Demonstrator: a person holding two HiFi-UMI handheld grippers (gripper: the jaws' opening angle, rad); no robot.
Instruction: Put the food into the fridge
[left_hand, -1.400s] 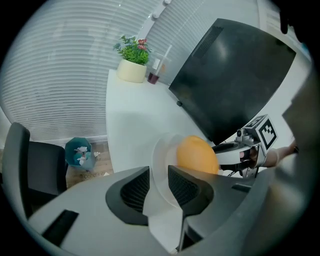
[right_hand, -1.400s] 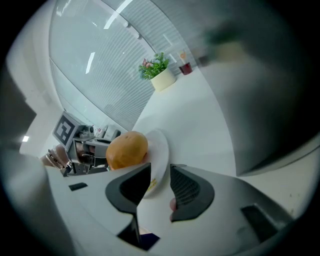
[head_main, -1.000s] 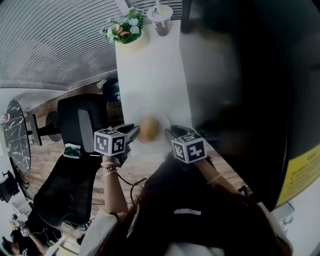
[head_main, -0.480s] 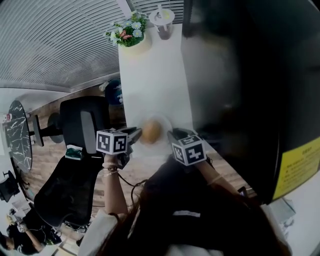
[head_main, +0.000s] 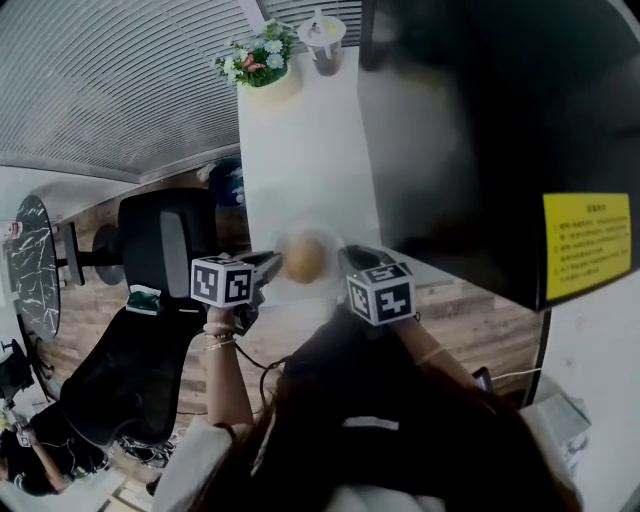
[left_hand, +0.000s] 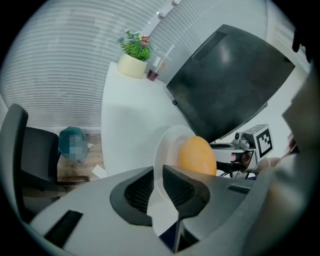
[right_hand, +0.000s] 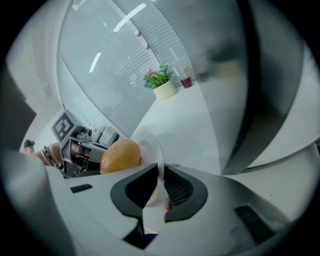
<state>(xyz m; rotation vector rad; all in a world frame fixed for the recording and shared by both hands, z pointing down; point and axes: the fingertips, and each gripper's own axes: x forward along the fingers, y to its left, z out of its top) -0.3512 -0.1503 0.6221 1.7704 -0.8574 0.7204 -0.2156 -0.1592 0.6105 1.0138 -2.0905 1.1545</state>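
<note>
A white plate (head_main: 300, 288) with a round orange-brown food (head_main: 303, 257) on it sits at the near end of the white table (head_main: 305, 150). My left gripper (head_main: 272, 265) has the plate's left rim between its jaws, and my right gripper (head_main: 345, 262) has the right rim. Both pairs of jaws have just been closing on that rim. In the left gripper view the thin rim (left_hand: 162, 150) runs between the pads of the gripper (left_hand: 159, 187), with the food (left_hand: 196, 156) beyond. The right gripper view shows that gripper (right_hand: 161, 185) likewise clamped on the rim (right_hand: 152, 147), beside the food (right_hand: 120, 155).
A large black fridge door (head_main: 480, 130) with a yellow label (head_main: 587, 233) stands right of the table. At the table's far end are a pot of flowers (head_main: 255, 62) and a cup (head_main: 322, 35). A black office chair (head_main: 160, 250) stands on the left.
Both grippers' jaws have drawn in on the plate's rim while staying in place. The black door's yellow label now shows higher in the head view, with wood floor below it.
</note>
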